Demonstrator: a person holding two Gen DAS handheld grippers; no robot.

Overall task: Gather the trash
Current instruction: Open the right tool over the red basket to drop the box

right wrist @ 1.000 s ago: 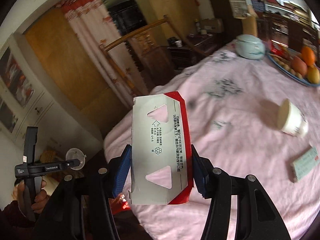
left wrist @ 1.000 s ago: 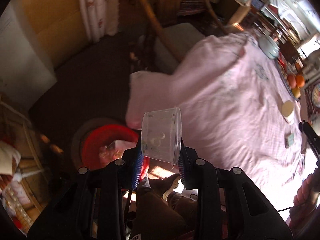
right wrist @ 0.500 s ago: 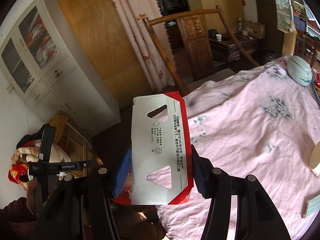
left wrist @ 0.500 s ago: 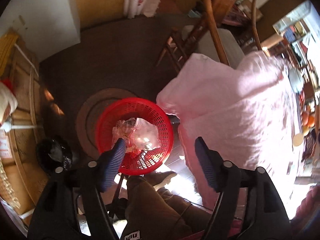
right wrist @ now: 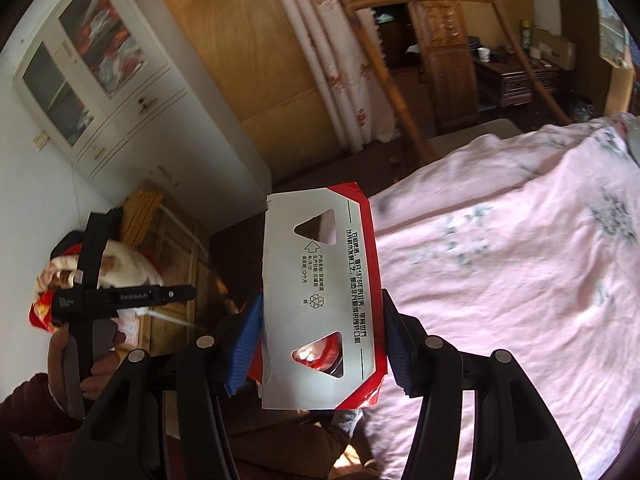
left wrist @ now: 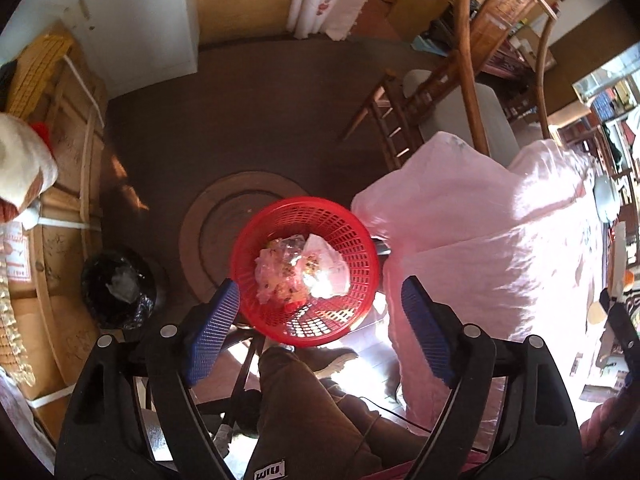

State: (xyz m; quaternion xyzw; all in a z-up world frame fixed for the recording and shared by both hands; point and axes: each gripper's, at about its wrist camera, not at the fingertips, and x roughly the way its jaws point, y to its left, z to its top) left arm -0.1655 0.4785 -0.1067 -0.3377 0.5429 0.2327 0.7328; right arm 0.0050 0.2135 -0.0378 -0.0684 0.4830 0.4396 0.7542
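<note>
Trash: clear plastic cup gone from left tongs [left wrist: 320, 320], now among wrappers in red basket [left wrist: 248, 256] on floor; jaws opening, nothing between. Right tongs [right wrist: 322, 342] clamped on red-white carton [right wrist: 320, 300] beside pink-clothed desk [right wrist: 520, 280]; likely next drop

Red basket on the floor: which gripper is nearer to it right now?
Left. The left gripper hangs right above the red basket, jaws opening, nothing between them. The right gripper holds a carton beside the table.

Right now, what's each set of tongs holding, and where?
Left tongs: nothing between them, jaws opening over the red basket. Right tongs: flattened carton, pinched across its two long side edges.
</note>
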